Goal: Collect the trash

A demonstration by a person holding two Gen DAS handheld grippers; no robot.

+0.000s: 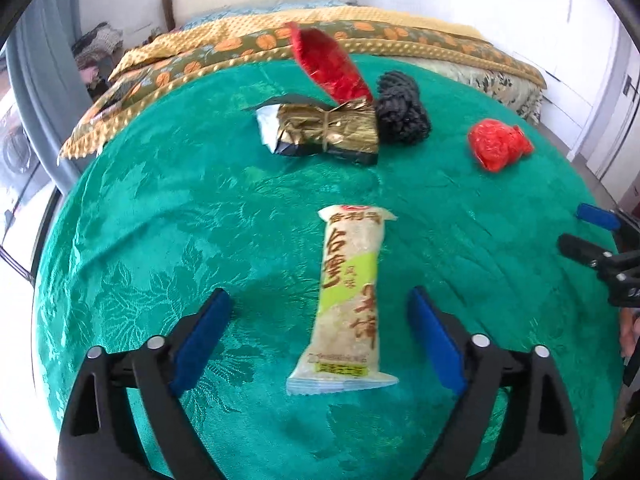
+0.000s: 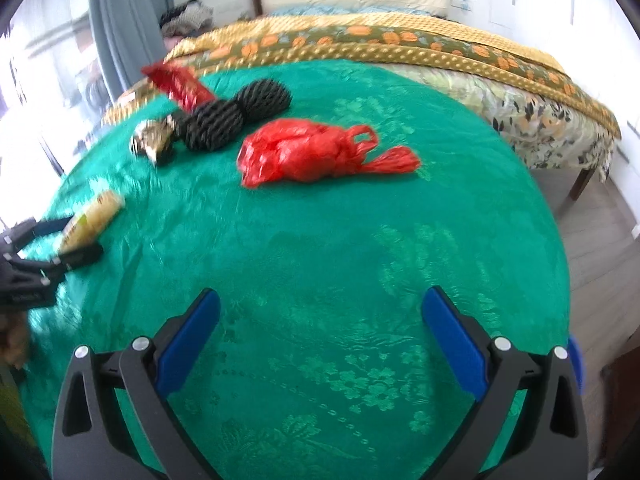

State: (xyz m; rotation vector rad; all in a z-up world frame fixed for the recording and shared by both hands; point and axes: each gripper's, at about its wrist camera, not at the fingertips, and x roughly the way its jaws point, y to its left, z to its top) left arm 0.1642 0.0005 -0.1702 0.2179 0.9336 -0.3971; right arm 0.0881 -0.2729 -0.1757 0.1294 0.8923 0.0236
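Both jaws gape empty; left gripper [image 1: 320, 320] straddles rice-cracker packet [image 1: 346, 300], gold wrapper [image 1: 324, 130] and red bag [image 2: 312, 152] beyond.

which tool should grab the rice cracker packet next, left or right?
Left. The left tool is open with the rice cracker packet lying between its fingers, not yet pinched. The right tool is open over bare green tablecloth; the packet sits far off to its left.
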